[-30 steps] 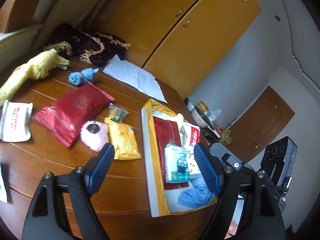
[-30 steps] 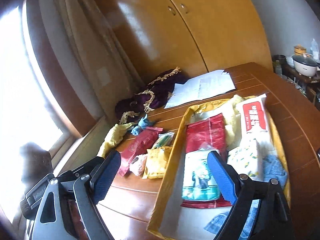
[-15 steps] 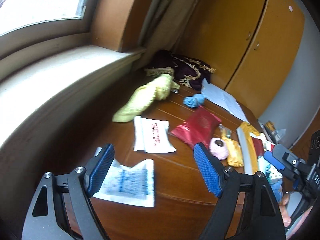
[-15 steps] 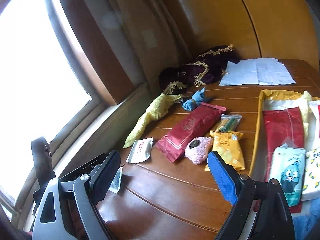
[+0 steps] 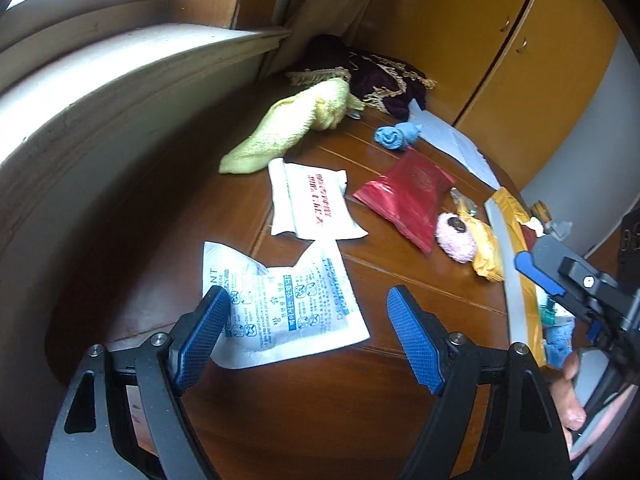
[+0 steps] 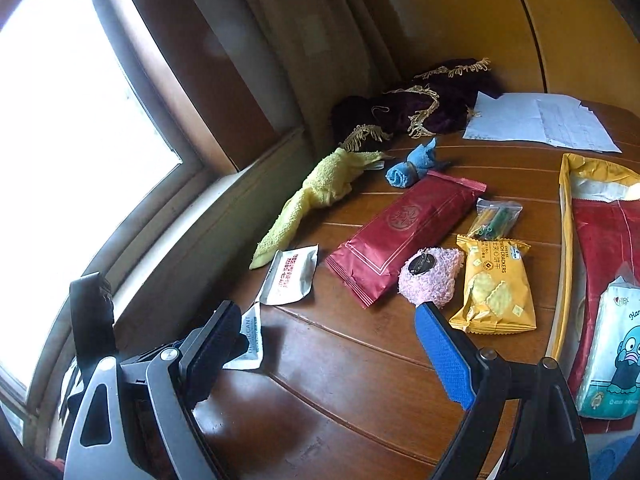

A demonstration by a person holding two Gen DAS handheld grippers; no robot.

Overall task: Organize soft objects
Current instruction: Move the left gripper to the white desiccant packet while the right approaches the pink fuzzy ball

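Both claws gape, empty: left claw (image 5: 308,332) over desiccant sachet (image 5: 280,312), right claw (image 6: 328,344) hovers. Tray (image 6: 565,240) partly filled; yellow towel (image 6: 316,196), blue cloth roll (image 6: 412,166), pink puff (image 6: 430,280) lie loose on worktop (image 6: 360,380).

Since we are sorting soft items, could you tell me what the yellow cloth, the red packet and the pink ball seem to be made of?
Yellow cloth: terry-like fabric, matte, nubbly and limp.
Red packet: probably plastic or foil film, glossy, with crimped end seals.
Pink ball: fuzzy yarn or fleece, matte; the dark piece on top looks metallic, uncertain.
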